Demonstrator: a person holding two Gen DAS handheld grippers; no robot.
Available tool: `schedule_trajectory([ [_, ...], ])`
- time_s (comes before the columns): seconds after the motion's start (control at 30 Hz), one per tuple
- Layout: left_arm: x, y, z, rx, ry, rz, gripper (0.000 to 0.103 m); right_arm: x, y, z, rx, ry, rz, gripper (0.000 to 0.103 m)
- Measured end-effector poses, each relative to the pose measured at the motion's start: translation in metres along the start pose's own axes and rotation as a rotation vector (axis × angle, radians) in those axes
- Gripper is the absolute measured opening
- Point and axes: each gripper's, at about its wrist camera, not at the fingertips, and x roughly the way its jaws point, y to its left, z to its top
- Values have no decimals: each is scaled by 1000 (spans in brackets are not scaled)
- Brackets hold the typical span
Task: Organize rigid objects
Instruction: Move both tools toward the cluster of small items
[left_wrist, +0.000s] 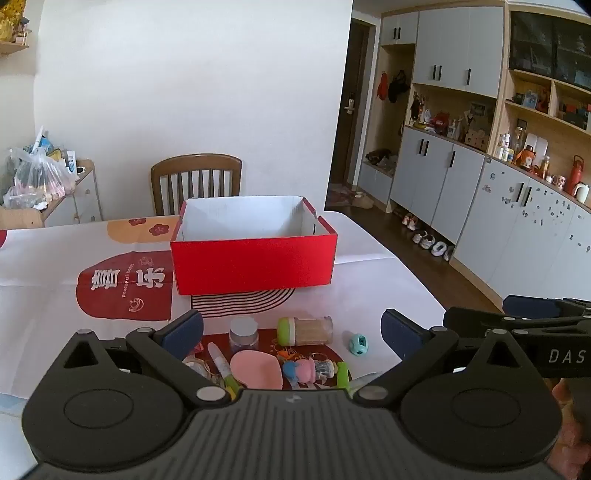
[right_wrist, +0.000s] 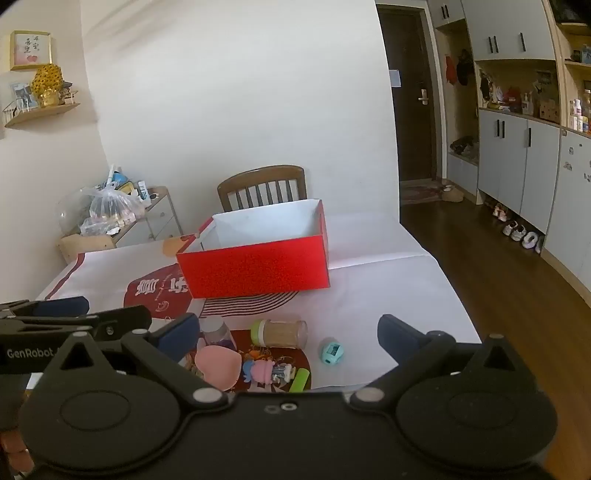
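Both tools held side by side above the near tabletop (left_wrist: 369, 288), left tool (left_wrist: 291, 332) & right tool (right_wrist: 288, 334) spread wide, nothing between. Small items incl. toothpick jar (left_wrist: 306, 330), pink dish (left_wrist: 256, 369), teal ball (left_wrist: 358, 344) lie near; red box (left_wrist: 255, 264) stands open farther back.

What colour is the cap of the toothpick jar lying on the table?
Green cap, with a white band; clearest in the left wrist view.
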Motion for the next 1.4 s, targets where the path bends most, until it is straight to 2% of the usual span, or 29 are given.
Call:
schedule_trajectory([
  [0.3,1,-7,-9,-6,-8,5,103,-5,-3,-2,1,-6,11,103],
  [0.67,-10,-3,-4,-17,-26,18,103,-10,-5,-2,-22,-25,27,103],
  [1.4,-16,5,-3,-68,-12,20,103,-12,1,-2,-37,-20,46,103],
])
